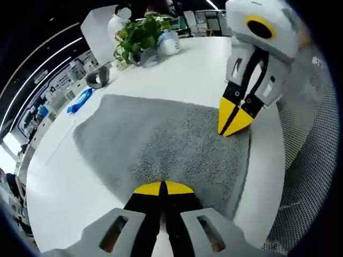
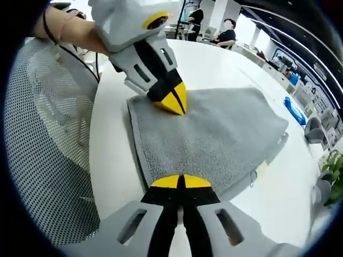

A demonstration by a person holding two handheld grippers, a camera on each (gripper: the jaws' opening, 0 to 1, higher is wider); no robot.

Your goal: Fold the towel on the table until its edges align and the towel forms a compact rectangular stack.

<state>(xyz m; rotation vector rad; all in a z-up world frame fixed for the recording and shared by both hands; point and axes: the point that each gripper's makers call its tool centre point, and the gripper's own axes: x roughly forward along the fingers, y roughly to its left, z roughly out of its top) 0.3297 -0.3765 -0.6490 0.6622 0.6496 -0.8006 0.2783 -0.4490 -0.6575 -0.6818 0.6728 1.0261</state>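
Observation:
A grey towel (image 1: 161,144) lies flat on the white table (image 1: 187,69); in the right gripper view the towel (image 2: 214,139) shows doubled layers at its far right edge. My left gripper (image 1: 162,188) is shut, its yellow tips on the towel's near edge. My right gripper (image 1: 234,119) comes in from the upper right, shut on the towel near its right edge. In the right gripper view my right gripper (image 2: 181,182) is shut at the near edge. There my left gripper (image 2: 172,101), held by a hand (image 2: 75,32), pinches the towel's far left corner.
A potted plant (image 1: 140,33), a white bottle (image 1: 169,43), a grey roll (image 1: 97,76) and a blue object (image 1: 80,100) sit at the table's far side. A mesh chair (image 2: 48,134) stands beside the table edge. People are in the background.

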